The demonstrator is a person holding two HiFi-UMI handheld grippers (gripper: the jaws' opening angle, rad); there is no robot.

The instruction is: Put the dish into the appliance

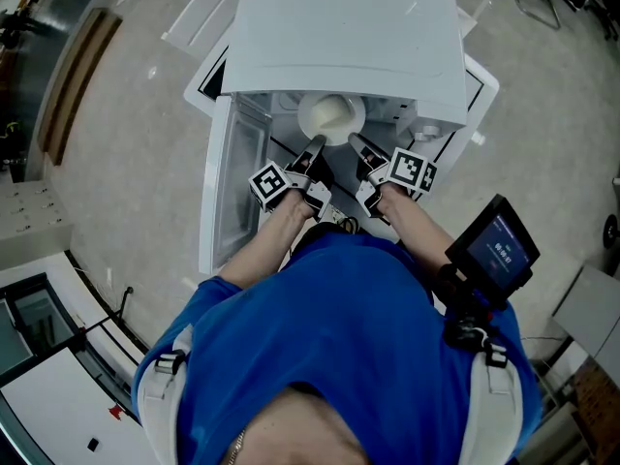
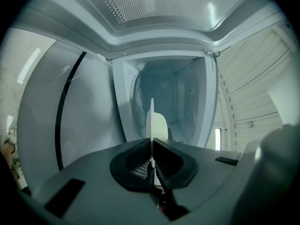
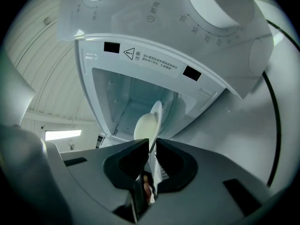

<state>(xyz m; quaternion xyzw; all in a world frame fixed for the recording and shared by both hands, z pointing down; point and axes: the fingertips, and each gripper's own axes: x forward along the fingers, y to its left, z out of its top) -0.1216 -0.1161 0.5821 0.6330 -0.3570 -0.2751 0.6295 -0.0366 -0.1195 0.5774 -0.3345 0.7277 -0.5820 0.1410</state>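
A white dish (image 1: 331, 117) hangs at the open mouth of a white appliance (image 1: 349, 37). Both grippers hold it by its rim. My left gripper (image 1: 315, 147) is shut on the near left edge, and my right gripper (image 1: 356, 144) is shut on the near right edge. From the left gripper view the dish (image 2: 157, 125) shows edge-on, clamped in the left gripper (image 2: 151, 146), with the pale cavity (image 2: 173, 97) straight ahead. In the right gripper view the dish (image 3: 147, 124) tilts up from the right gripper (image 3: 150, 146) in front of the cavity (image 3: 126, 102).
The appliance door (image 1: 234, 187) hangs open at the left of the cavity. A control panel with dials (image 3: 187, 13) sits beside the opening. A black screen (image 1: 499, 245) rides on the person's right arm. A wooden board (image 1: 73, 76) lies on the floor far left.
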